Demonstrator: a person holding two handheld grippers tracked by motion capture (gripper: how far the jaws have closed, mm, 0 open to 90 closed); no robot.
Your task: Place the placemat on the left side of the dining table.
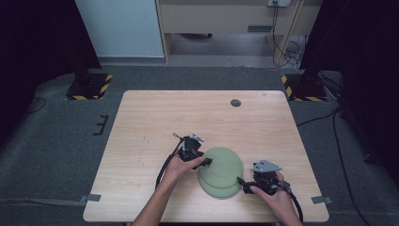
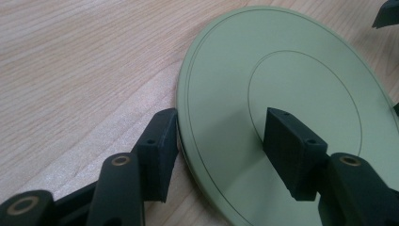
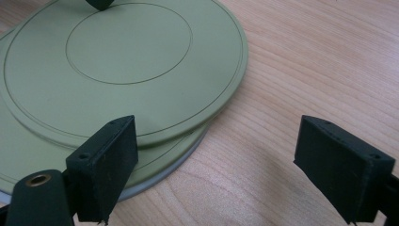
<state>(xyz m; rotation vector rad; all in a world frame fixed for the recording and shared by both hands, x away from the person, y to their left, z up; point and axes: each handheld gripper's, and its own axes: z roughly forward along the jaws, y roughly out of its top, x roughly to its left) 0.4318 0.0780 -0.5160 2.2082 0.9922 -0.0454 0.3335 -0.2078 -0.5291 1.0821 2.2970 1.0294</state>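
Item: stack of flat, round, pale-green plates (image 1: pixel 220 173) on the light wooden table (image 1: pixel 141 122), near its front edge, between both hands.

Left gripper (image 2: pixel 221 146) — fingers part-way apart, straddling the top plate's rim, one pad above and one outside the edge; not yet pinching.

Right gripper (image 3: pixel 230 165) — fingers wide apart, one at the stack's edge, holding nothing.

Handling note: close the left squarely on the top rim alone, then lift level — the right can likely steady the lower plates.
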